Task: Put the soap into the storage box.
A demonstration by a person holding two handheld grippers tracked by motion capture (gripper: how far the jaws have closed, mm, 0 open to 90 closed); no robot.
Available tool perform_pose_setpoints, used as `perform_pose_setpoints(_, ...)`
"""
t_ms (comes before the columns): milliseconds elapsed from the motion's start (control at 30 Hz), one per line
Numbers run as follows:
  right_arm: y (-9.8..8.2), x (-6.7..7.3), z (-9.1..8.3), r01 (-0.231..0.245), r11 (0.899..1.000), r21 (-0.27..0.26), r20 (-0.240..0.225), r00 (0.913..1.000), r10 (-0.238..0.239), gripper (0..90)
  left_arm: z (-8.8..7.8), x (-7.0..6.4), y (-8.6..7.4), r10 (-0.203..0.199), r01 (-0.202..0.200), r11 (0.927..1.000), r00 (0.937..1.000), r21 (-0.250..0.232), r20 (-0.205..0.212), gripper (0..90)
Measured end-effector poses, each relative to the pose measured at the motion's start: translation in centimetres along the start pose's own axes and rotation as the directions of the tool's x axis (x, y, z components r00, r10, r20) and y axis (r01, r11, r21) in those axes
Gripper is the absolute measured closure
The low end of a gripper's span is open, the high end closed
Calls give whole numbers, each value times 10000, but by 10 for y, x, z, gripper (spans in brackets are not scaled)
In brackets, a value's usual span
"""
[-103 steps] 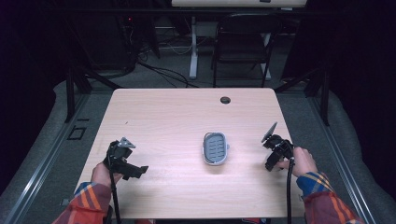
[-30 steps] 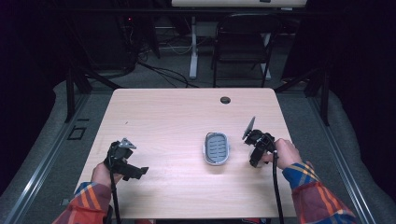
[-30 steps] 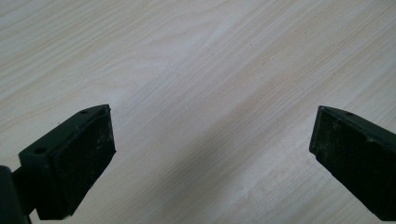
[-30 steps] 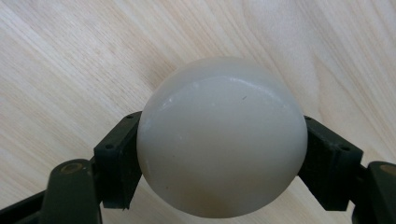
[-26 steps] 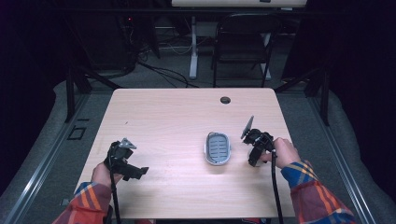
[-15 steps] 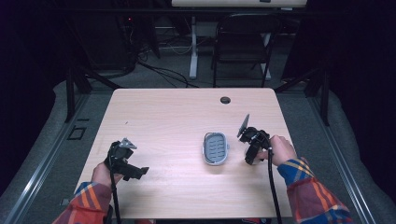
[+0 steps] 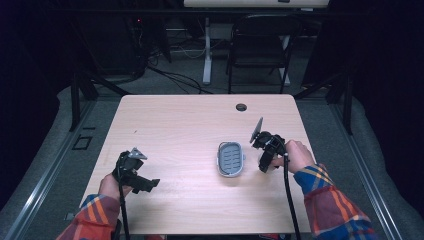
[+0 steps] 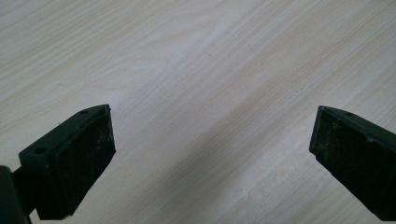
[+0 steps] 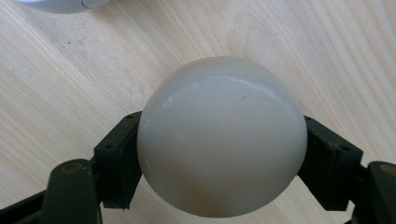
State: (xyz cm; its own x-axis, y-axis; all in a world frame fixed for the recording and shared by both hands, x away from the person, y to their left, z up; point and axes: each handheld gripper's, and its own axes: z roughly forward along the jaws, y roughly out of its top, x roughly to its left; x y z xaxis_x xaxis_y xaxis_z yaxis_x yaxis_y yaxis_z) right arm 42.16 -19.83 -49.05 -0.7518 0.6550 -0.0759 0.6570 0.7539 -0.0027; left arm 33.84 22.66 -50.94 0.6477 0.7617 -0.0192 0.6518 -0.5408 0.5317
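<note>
Jaws of the right gripper clench a smooth off-white rounded soap at 3 o'clock of the grey ridged oval dish on the pale wooden worktop, while the left gripper gapes empty.

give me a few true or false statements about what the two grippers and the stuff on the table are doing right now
1. The right gripper is shut on a white rounded bar of soap. True.
2. The left gripper holds the soap dish. False: its jaws stand wide apart over bare wooden table with nothing between them.
3. The grey soap dish sits on the table between the two grippers, nearer the right one. True.
4. The soap already lies in the dish. False: it sits between the right gripper's jaws, beside the dish, whose ribbed inside is bare.
5. A small dark round hole is in the table near its far edge. True.
</note>
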Motion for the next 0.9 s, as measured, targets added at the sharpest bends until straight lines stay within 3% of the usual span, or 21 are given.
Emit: perform_pose_setpoints(900, 26, 8, -33, 493, 9987, -140, 283, 9984, -489, 243, 1, 0, 1, 23, -23, 10000, 10000, 20, 58, 3)
